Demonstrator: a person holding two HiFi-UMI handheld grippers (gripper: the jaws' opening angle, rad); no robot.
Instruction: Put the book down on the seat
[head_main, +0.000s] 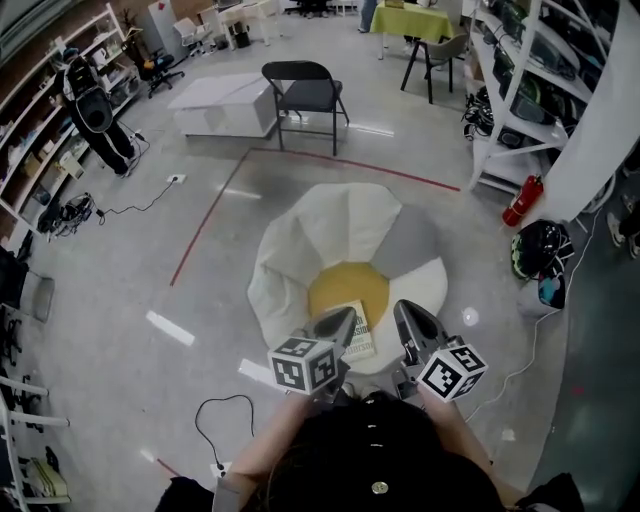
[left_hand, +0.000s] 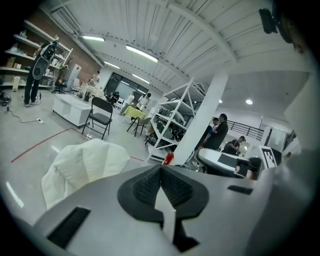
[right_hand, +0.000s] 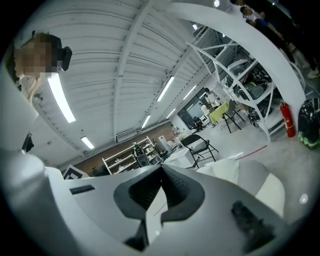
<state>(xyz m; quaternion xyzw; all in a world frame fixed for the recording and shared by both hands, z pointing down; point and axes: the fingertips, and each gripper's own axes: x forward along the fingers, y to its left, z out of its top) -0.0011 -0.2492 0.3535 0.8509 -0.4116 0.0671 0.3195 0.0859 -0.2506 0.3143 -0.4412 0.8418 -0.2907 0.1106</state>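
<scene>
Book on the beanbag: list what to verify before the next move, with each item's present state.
1. The book lies on the beanbag seat: ok.
2. The left gripper has its jaws together with nothing between them: ok.
3. The right gripper has its jaws together with nothing between them: ok.
4. Both grippers are clear of the book: cannot tell; the left one overlaps it in the head view.
5. The cable on the floor is out of the way: cannot tell.

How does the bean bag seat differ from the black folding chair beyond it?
The bean bag seat is a low, legless cushion in white, grey and yellow; the folding chair is black, with thin legs and an upright back. The bean bag seat bears the book; the folding chair's seat does not. Both stand on the grey floor.
</scene>
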